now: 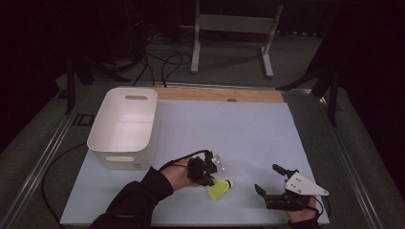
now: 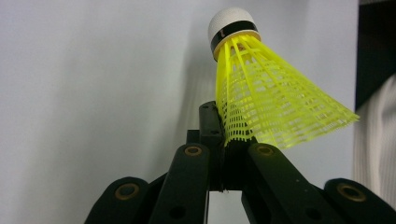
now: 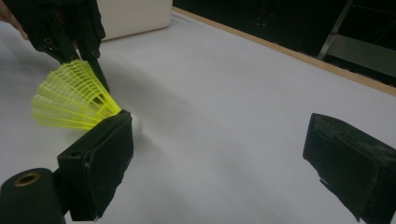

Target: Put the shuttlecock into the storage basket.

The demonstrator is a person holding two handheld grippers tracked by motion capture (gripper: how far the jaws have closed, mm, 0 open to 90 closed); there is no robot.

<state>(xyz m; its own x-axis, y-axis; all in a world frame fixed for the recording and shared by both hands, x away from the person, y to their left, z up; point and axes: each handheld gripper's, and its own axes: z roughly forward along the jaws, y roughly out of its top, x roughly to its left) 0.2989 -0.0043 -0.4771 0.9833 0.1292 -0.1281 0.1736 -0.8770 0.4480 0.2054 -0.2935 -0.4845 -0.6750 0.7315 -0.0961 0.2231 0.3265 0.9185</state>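
A yellow plastic shuttlecock (image 1: 220, 189) with a white cork tip lies low over the pale mat (image 1: 248, 129), near its front edge. My left gripper (image 1: 213, 182) is shut on the shuttlecock's mesh skirt. In the left gripper view the jaws pinch the skirt's edge (image 2: 271, 107), and the cork points up and away from them. My right gripper (image 1: 266, 177) rests to the right of it, open, with nothing between its jaws. The right gripper view shows the shuttlecock (image 3: 70, 102) past the left pad (image 3: 100, 158), held by the left gripper (image 3: 95, 63).
A white plastic bin (image 1: 125, 125) with handle slots stands at the mat's left side. A small pale object (image 1: 218, 160) lies just beyond the left gripper, too small to identify. A wooden strip (image 1: 224, 95) runs along the table's far edge.
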